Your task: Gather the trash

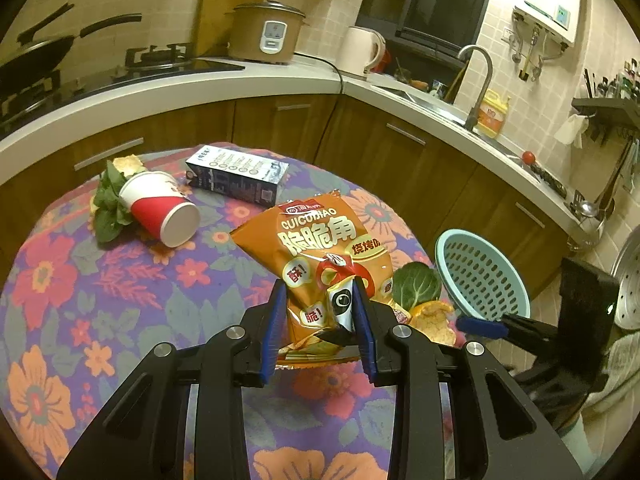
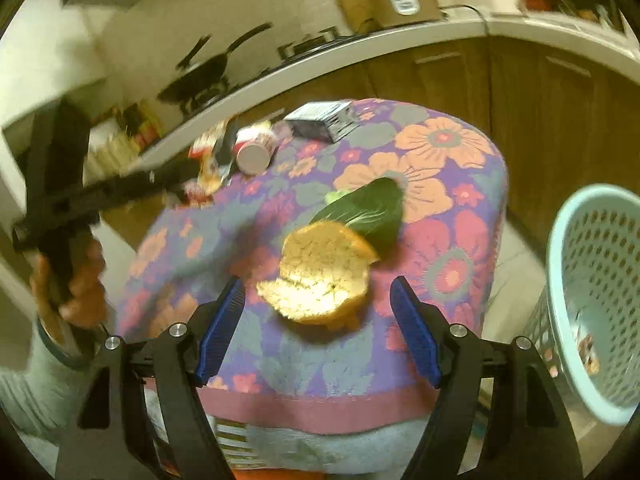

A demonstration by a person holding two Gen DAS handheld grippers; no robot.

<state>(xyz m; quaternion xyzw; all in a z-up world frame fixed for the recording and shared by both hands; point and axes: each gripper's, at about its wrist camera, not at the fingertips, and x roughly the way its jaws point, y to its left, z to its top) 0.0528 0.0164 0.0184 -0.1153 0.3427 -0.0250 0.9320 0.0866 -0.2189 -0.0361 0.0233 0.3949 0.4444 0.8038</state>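
Observation:
My left gripper (image 1: 320, 304) is shut on an orange snack bag (image 1: 316, 244) and holds it above the flowered table (image 1: 120, 300). My right gripper (image 2: 318, 316) is open and empty, just in front of an orange peel (image 2: 320, 272) and a green leaf (image 2: 372, 208) near the table's front edge. A pale blue perforated basket (image 2: 596, 280) stands off the table to the right; it also shows in the left wrist view (image 1: 480, 276). A tipped red and white paper cup (image 1: 160, 208), leaves (image 1: 108, 204) and a dark carton (image 1: 236, 174) lie at the far side.
A curved kitchen counter (image 1: 240, 76) runs behind the table, with a stove, pan, rice cooker (image 1: 266, 32), kettle and sink. Wooden cabinets stand below it. The basket holds some small scraps (image 2: 588, 348).

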